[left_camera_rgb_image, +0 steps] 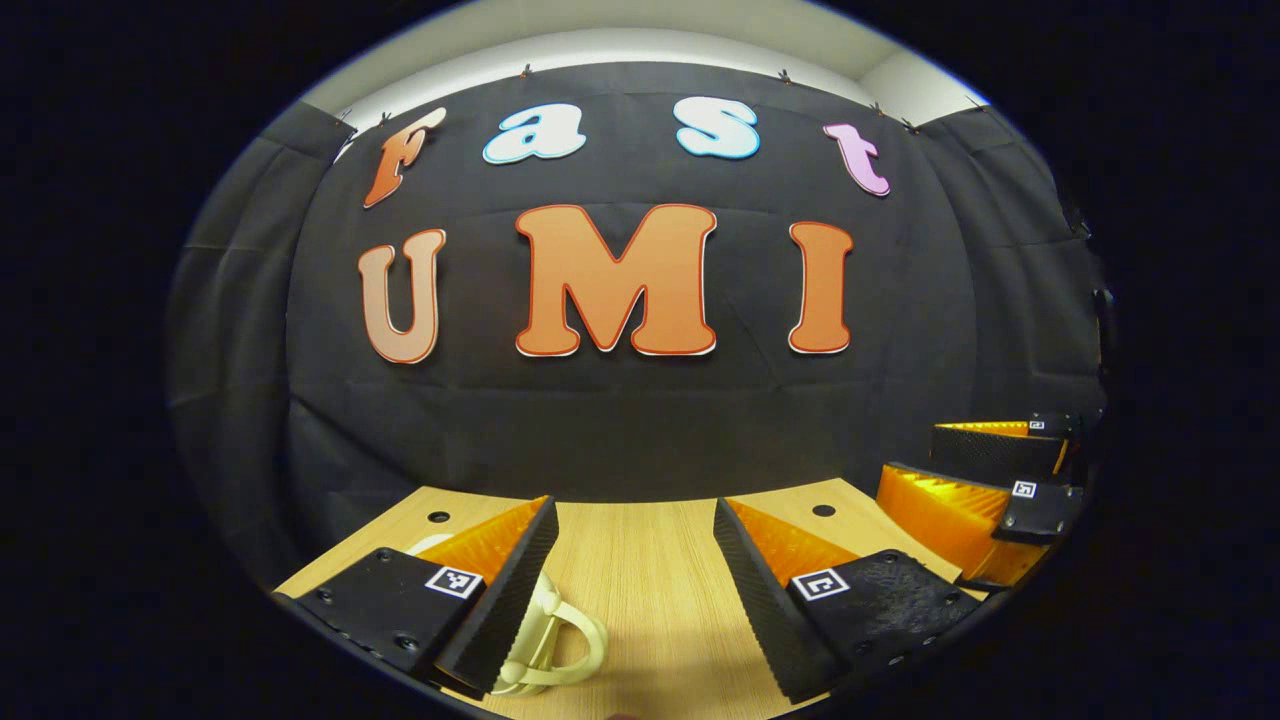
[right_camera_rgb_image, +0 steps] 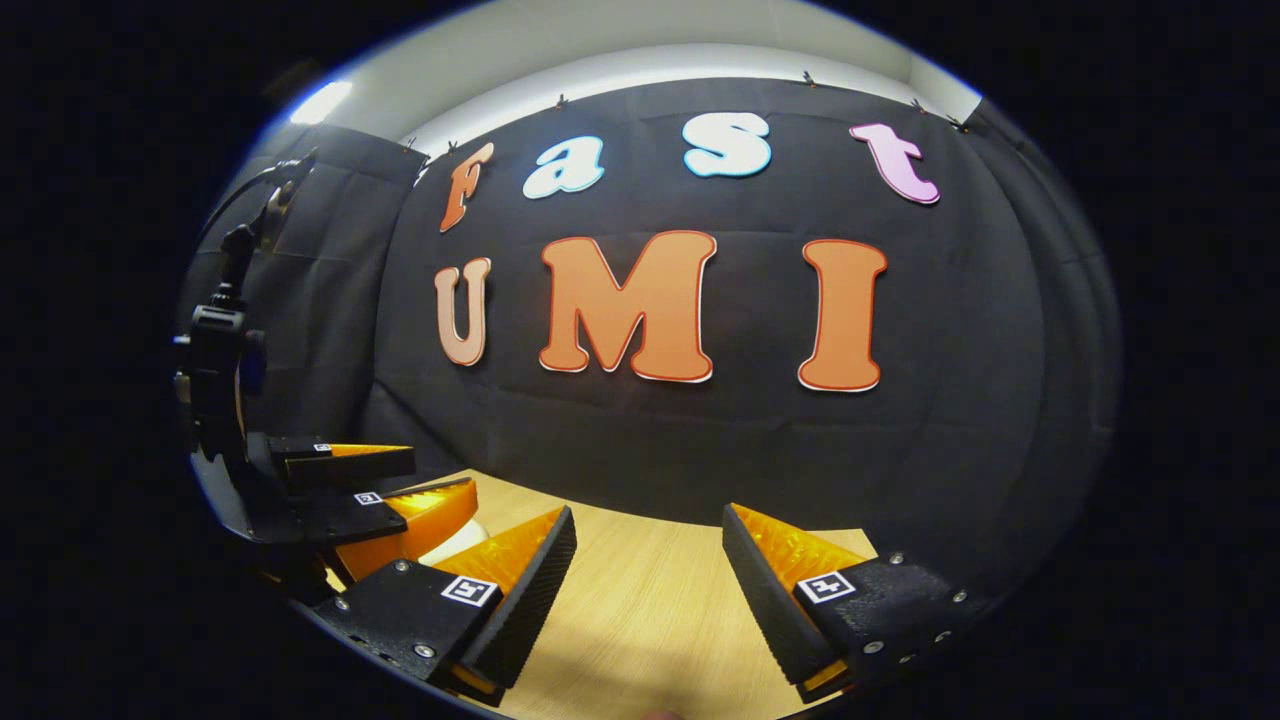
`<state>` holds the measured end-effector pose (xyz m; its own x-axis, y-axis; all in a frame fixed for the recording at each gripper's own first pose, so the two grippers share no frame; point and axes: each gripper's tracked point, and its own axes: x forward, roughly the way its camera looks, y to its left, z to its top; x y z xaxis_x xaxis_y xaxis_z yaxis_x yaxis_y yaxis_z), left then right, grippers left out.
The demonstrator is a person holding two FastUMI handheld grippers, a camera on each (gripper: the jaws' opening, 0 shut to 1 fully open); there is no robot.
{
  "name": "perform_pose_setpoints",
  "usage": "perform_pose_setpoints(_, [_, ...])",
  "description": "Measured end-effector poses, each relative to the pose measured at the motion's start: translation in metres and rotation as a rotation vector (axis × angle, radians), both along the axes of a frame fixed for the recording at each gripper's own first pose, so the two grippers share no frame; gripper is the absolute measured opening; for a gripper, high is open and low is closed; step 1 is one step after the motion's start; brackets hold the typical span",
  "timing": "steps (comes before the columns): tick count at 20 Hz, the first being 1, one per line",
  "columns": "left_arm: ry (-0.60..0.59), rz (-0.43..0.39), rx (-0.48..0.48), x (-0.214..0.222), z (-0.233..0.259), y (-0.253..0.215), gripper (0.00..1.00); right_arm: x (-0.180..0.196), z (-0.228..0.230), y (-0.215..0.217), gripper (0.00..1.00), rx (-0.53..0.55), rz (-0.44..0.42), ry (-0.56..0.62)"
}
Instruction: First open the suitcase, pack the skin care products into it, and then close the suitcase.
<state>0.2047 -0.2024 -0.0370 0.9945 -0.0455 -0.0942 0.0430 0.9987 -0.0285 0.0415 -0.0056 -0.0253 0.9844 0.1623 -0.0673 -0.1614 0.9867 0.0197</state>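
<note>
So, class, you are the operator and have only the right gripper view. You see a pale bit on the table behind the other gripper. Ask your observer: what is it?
Observer: In the left gripper view it is a cream looped thing, like a handle or a cord; I cannot tell which.
Operator: Is the left gripper holding it?
Observer: No. The left gripper has its jaws wide apart; the loop lies low beside one finger, partly hidden by it, and the other finger is well clear.
Operator: Anything else on the table?
Observer: The table has two small dark holes near its far edge.
</note>
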Motion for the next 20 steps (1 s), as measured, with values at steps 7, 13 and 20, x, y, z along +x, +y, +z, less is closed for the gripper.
perform_pose_setpoints(7, [-0.028,0.049,0.021,-0.003,0.003,0.012,0.96,0.006,-0.002,0.01,0.93,0.007,0.028,0.006])
perform_pose_setpoints(13, [-0.023,0.054,0.044,0.005,0.003,0.021,0.96,0.012,0.005,0.01,0.94,-0.012,0.022,-0.031])
perform_pose_setpoints(20, [-0.054,0.014,0.083,0.007,0.01,0.032,0.96,0.015,0.02,0.019,0.93,-0.037,-0.01,-0.064])
